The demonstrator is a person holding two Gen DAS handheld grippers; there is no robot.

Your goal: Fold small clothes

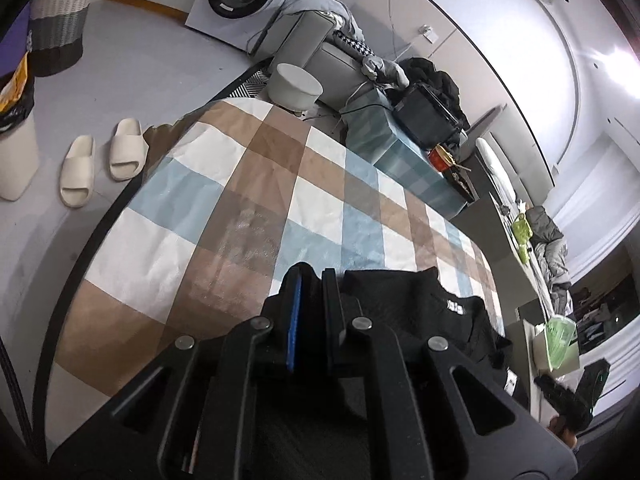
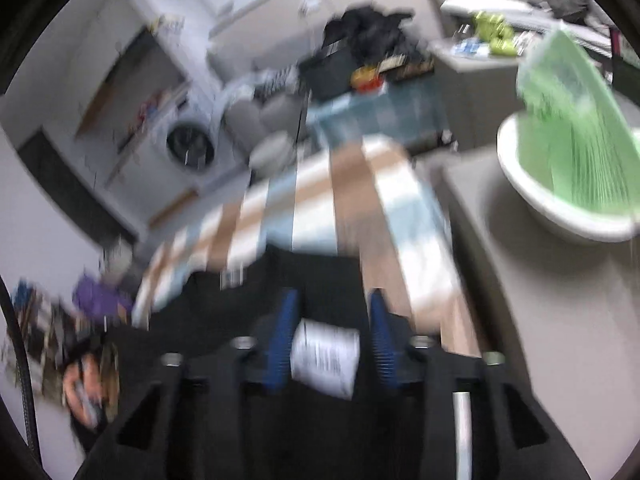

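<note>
Left gripper [image 1: 313, 280]: fingers nearly pressed together, only a thin slit between the blue pad and the other finger, nothing visibly caught in it, so clenched and empty as far as this view shows. It hangs over the checked tablecloth [image 1: 224, 184], at the left edge of the black garment [image 1: 432, 312]. From this claw the garment lies just to the right and slightly ahead, spreading off toward the table's right edge; a small white printed mark sits near its middle.

Right gripper [image 2: 330, 332]: jaws spread apart, blue pads on either side of a gap. A white label [image 2: 324, 360] on the black cloth shows in that gap (heavy motion blur, so I cannot tell whether the pads touch fabric or just hover above it). Read as released, not gripping. Here the black garment [image 2: 224, 312] fills the area under and left of the claw, with the checked cloth running away ahead of it.

Key relation, as a judgement: the garment lies between the two claws, stretched roughly left to right, the left claw at one edge and the right claw directly over it near the label. The right one is nearer to cloth and better placed to pinch first.

A white bowl with green sheets [image 2: 560, 184] stands well off to the right on a grey surface.
</note>
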